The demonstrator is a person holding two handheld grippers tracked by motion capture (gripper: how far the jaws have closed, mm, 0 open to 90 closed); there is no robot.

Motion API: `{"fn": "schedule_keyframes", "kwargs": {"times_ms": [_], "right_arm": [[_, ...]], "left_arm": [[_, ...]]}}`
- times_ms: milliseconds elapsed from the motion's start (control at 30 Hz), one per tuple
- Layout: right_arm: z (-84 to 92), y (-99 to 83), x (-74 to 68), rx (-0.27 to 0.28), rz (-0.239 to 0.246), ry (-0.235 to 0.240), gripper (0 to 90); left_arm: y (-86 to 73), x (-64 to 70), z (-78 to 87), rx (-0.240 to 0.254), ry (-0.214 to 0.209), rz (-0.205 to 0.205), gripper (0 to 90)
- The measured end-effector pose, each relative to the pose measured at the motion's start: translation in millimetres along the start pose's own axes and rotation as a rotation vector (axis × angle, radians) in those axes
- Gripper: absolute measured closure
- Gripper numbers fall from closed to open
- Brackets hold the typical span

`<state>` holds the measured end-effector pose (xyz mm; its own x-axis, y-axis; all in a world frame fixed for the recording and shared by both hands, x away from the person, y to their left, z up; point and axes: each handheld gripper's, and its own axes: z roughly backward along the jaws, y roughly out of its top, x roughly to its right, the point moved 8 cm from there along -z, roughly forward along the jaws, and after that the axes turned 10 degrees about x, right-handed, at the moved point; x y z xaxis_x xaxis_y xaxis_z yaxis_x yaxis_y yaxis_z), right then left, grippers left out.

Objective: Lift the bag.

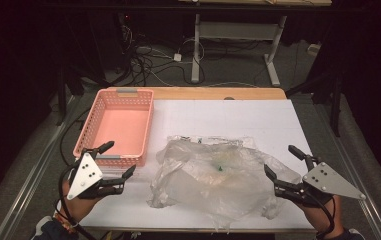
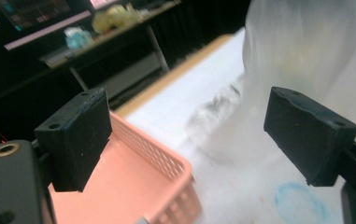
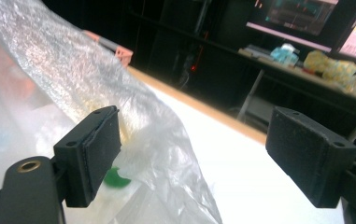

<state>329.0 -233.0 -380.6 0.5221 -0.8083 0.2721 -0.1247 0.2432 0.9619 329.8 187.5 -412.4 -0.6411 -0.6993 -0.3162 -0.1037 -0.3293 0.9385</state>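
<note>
Item: crumpled clear plastic bag [image 1: 213, 177], centre; pink basket [image 1: 118, 125] far left. Your left gripper [image 1: 118, 161] and right gripper [image 1: 281, 161]: both wide open, empty. Next, judged: grasp bag edges.

Basket [image 1: 115, 125] left, bag [image 1: 213, 175] centre.

We are looking at a lab or recording studio. We are seeing black curtains [image 1: 23, 60] closing in the space, loose cables [image 1: 143, 62] trailing over a grey carpeted floor [image 1: 238, 70], and a white sheet [image 1: 228, 120] covering the wooden bench [image 1: 203, 93]. Behind, lit monitors [image 3: 302, 16] are glowing above a second desk [image 3: 306, 70] on metal legs, cluttered with small items.
</note>
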Motion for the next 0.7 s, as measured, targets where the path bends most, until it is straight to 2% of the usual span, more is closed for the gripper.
{"fn": "schedule_keyframes", "kwargs": {"times_ms": [67, 167, 200, 300, 367, 433, 533, 633, 700], "right_arm": [[6.2, 0.1, -2.1, -0.008, -0.006, -0.002, 18.4], [22.0, 22.9, -6.2, 0.044, 0.004, -0.005, 20.4], [26.5, 31.0, -5.8, 0.048, 0.007, -0.016, 19.8], [40.9, 53.8, -3.7, 0.109, -0.008, -0.031, 20.6], [47.1, 61.4, -0.9, 0.124, 0.006, -0.054, 20.1], [51.5, 62.8, 3.5, 0.130, -0.009, -0.070, 20.1], [51.7, 47.9, 16.5, 0.098, -0.028, -0.110, 20.2], [43.1, 14.9, 30.8, 0.014, -0.018, -0.137, 19.9], [34.5, -11.5, 38.1, -0.031, -0.037, -0.126, 20.1]], "left_arm": [[-8.5, 5.1, -2.0, -0.034, -0.013, -0.008, 14.5], [-13.4, 6.7, -1.6, -0.047, -0.014, -0.002, 14.6], [-14.2, 6.2, -1.2, -0.049, -0.016, 0.009, 14.6], [-16.6, 2.7, 0.7, -0.055, -0.006, 0.019, 14.5], [-17.9, 1.2, 3.0, -0.052, 0.001, 0.028, 14.6], [-19.7, 0.8, 5.8, -0.049, 0.002, 0.035, 14.5], [-25.2, 1.5, 7.2, -0.065, 0.002, 0.035, 14.6], [-32.5, 2.3, 4.7, -0.087, -0.006, 0.031, 14.6], [-37.1, 3.1, 2.6, -0.096, -0.019, 0.030, 14.5]]}}
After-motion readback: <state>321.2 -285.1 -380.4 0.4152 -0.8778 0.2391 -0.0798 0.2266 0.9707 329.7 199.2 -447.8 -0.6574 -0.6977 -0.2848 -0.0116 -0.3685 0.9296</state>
